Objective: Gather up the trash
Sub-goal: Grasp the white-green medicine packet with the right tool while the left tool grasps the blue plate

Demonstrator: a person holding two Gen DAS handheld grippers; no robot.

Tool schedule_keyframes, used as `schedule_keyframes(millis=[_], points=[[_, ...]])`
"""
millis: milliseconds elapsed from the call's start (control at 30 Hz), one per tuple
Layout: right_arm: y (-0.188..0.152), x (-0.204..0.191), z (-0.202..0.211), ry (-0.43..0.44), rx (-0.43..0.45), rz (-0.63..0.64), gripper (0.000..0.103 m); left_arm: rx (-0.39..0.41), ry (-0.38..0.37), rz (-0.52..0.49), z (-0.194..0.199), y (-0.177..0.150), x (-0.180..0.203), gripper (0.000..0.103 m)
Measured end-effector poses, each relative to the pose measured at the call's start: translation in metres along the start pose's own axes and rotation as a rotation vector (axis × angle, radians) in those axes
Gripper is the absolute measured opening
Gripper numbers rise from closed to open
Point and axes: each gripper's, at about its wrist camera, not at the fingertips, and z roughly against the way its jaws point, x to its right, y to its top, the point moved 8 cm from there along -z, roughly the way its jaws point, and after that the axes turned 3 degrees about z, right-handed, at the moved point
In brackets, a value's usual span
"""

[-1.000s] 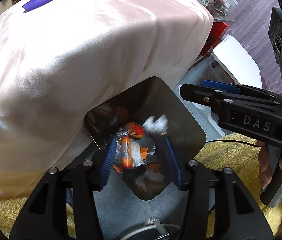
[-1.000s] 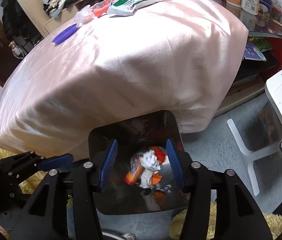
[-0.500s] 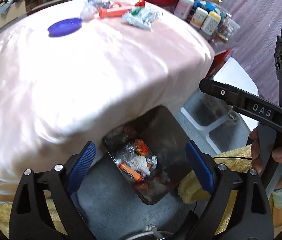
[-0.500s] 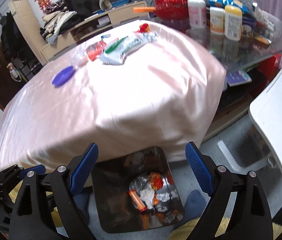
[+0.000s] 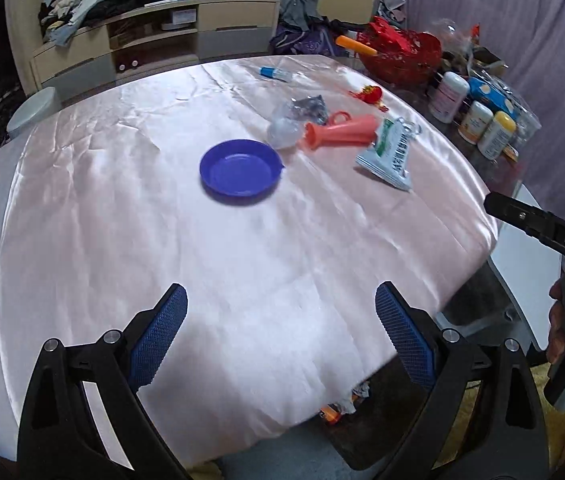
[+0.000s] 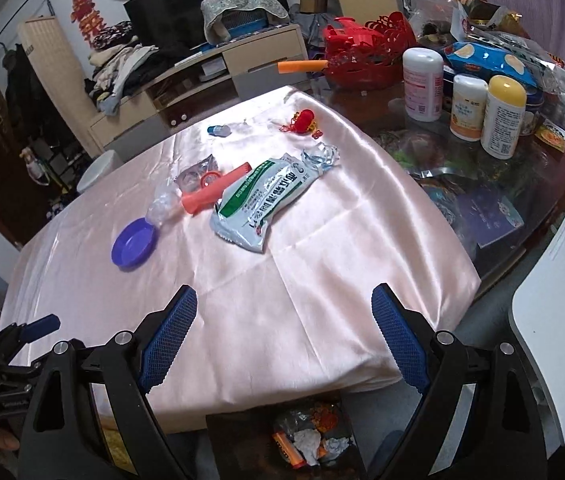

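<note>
Nearest the cameras, the left gripper (image 5: 280, 332) and the right gripper (image 6: 284, 330) both stand wide open over the near edge of the table, with nothing between their blue pads (image 5: 158, 334). Below that edge, on the floor, sits a dark trash bin (image 6: 242, 440) holding crumpled white paper, an orange wrapper and other scraps (image 6: 306, 442); in the left wrist view only its corner and a few scraps show under the hanging cloth. The pink satin tablecloth (image 6: 322, 280) is bare across its near half. Further in lies a purple plastic dish (image 5: 239, 170), empty and flat on the cloth. Just beyond it a crumpled clear plastic piece (image 5: 282, 132) touches a coral-orange tube (image 5: 338, 136) lying on its side, and beside the tube rests a flat white-and-green packet (image 6: 266, 200) with a crinkled clear wrapper (image 6: 320, 158) at its far end. A small silvery wrapper (image 6: 196, 174) lies behind the tube. Farther still are a small red ornament (image 6: 302, 122) and a little blue-capped tube (image 6: 218, 131). Past the cloth's right side, bottles (image 6: 502, 120) and a red basket (image 6: 362, 56) crowd the glass tabletop.
</note>
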Motion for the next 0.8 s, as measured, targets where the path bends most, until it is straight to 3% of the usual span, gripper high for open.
schedule_keyframes(millis=[300, 800], points=[[0.021, -0.034, -0.065, 0.051, -0.074, -0.011, 0.09, -0.04, 0.07, 0.019, -0.051, 0.034, -0.032, 0.09], [0.045, -0.035, -0.124, -0.046, -0.104, -0.047, 0.093, -0.048, 0.083, -0.025, -0.1, 0.079, -0.021, 0.09]])
